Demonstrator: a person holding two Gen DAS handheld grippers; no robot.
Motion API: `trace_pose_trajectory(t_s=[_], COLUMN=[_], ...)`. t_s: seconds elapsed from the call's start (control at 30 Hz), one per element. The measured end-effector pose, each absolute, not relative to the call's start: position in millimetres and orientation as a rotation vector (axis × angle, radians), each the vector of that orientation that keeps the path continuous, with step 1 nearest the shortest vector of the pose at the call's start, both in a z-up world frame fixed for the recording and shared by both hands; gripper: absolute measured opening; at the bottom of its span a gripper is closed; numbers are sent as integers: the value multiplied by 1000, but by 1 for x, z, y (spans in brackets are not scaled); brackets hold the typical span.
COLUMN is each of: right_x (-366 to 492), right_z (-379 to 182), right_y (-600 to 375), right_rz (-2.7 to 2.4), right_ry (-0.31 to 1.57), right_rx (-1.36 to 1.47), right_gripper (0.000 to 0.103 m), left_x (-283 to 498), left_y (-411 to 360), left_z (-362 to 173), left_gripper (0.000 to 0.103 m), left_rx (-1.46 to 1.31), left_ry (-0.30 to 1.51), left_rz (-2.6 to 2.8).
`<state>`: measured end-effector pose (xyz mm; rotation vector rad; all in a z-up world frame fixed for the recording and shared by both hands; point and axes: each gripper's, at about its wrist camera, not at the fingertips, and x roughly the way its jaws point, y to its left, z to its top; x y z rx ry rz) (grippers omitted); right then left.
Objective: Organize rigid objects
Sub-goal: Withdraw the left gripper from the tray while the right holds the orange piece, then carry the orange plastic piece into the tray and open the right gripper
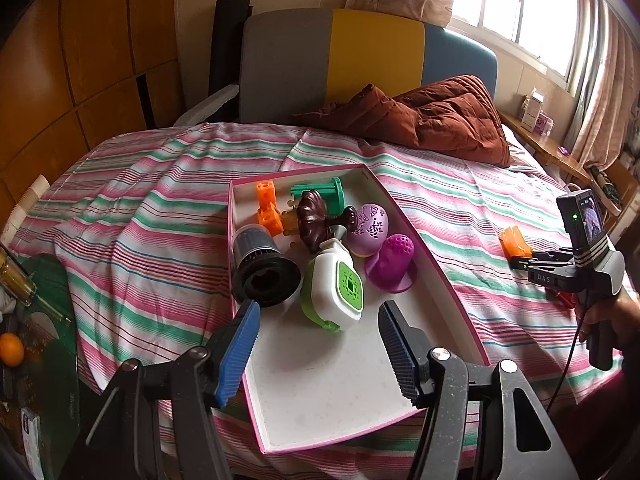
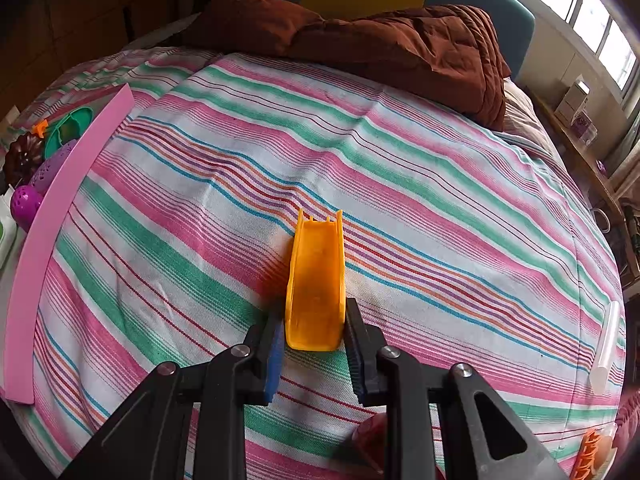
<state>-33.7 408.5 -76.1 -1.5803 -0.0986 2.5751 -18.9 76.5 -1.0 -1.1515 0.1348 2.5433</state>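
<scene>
A pink-walled white tray [image 1: 436,264] lies on the striped bed and holds several toys: a black cylinder [image 1: 262,268], a white-green device [image 1: 334,288], a purple egg [image 1: 368,228], a purple cone [image 1: 392,264], a brown piece [image 1: 314,220], orange [image 1: 268,208] and green [image 1: 320,194] parts. My left gripper [image 1: 316,354] is open and empty above the tray's near end. My right gripper [image 2: 314,344] is shut on an orange toy slide [image 2: 318,280], just above the sheet; it also shows in the left wrist view [image 1: 516,246]. The tray's pink wall [image 2: 44,232] is at far left in the right wrist view.
A brown quilt [image 1: 436,120] lies at the bed's head by a grey-yellow-blue headboard [image 1: 360,60]. A white tube [image 2: 606,344], an orange object [image 2: 592,456] and a reddish object [image 2: 370,440] under the gripper lie near the right gripper. A side table with an orange [image 1: 10,350] stands left.
</scene>
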Motion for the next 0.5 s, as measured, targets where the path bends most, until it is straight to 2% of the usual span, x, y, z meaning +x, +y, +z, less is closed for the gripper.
trace_pose_trajectory(t_s=[0.23, 0.5], right_x=[-37, -23], right_z=[-70, -24], right_y=[410, 366], right_rz=[2544, 2756], right_ry=[-43, 47], right_rx=[-1595, -1499], right_gripper=[26, 26], left_x=[-24, -30], left_y=[66, 55], left_z=[0, -7], left_gripper=[62, 62], left_rx=[-1157, -1191], left_ry=[107, 82], left_rz=[2563, 2580])
